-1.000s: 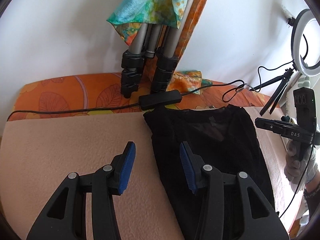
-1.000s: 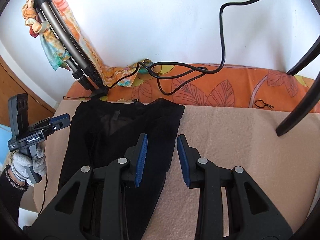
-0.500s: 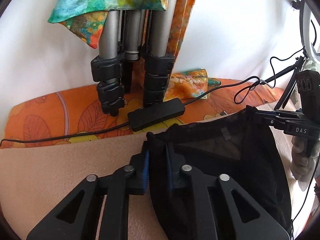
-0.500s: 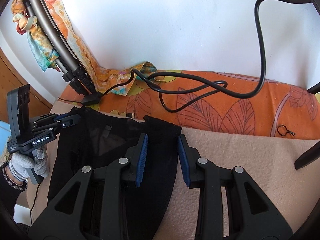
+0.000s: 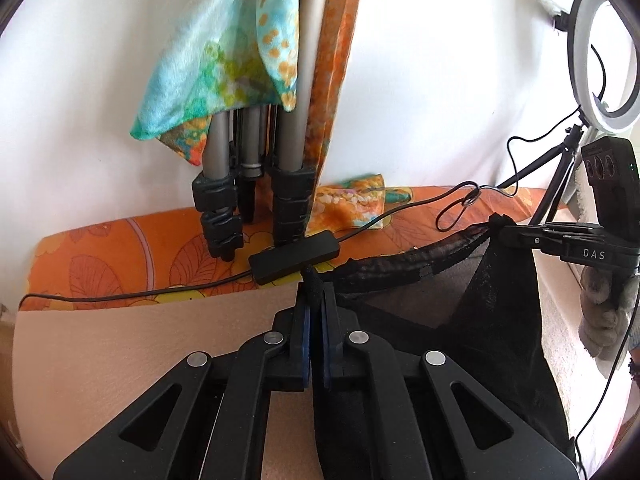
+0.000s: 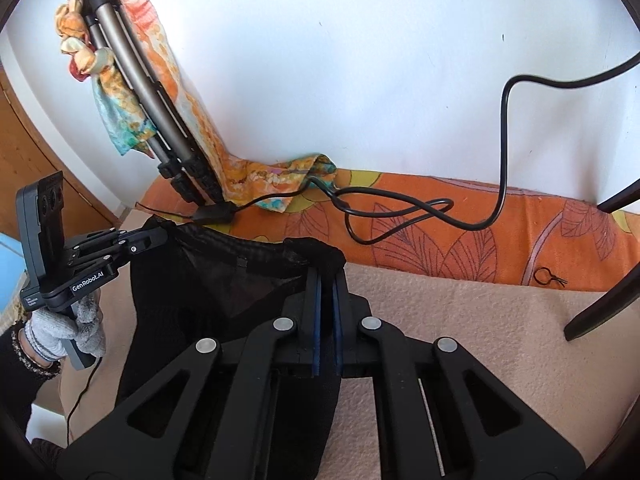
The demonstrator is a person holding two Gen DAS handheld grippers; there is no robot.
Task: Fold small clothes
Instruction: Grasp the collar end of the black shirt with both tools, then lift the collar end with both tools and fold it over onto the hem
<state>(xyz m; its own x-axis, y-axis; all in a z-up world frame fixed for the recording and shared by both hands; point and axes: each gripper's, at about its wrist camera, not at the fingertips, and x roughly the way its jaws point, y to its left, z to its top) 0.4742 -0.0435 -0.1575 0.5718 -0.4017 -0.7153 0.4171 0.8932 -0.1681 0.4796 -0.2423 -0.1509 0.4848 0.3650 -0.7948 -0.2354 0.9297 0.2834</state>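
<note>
A small black garment (image 5: pixel 472 320) with a sheer mesh panel hangs stretched between both grippers above the beige blanket (image 5: pixel 140 340). My left gripper (image 5: pixel 314 296) is shut on its left waistband corner. My right gripper (image 6: pixel 326 276) is shut on the opposite corner of the black garment (image 6: pixel 224 280). In the left wrist view the right gripper (image 5: pixel 500 234) holds the far corner at the right. In the right wrist view the left gripper (image 6: pixel 160 236) holds the far corner at the left. The garment's lower part still rests on the blanket.
A folded tripod (image 5: pixel 244 160) draped with colourful scarves leans on the white wall. A black adapter box (image 5: pixel 294 262) and cables (image 6: pixel 400 212) lie on the orange leaf-print sheet (image 6: pixel 500 236). A ring light (image 5: pixel 604 60) stands at the right. A dark stand leg (image 6: pixel 600 300) crosses the blanket.
Both grippers moved forward to the garment's top corners, closed on them and lifted the waistband off the blanket, stretching it between them.
</note>
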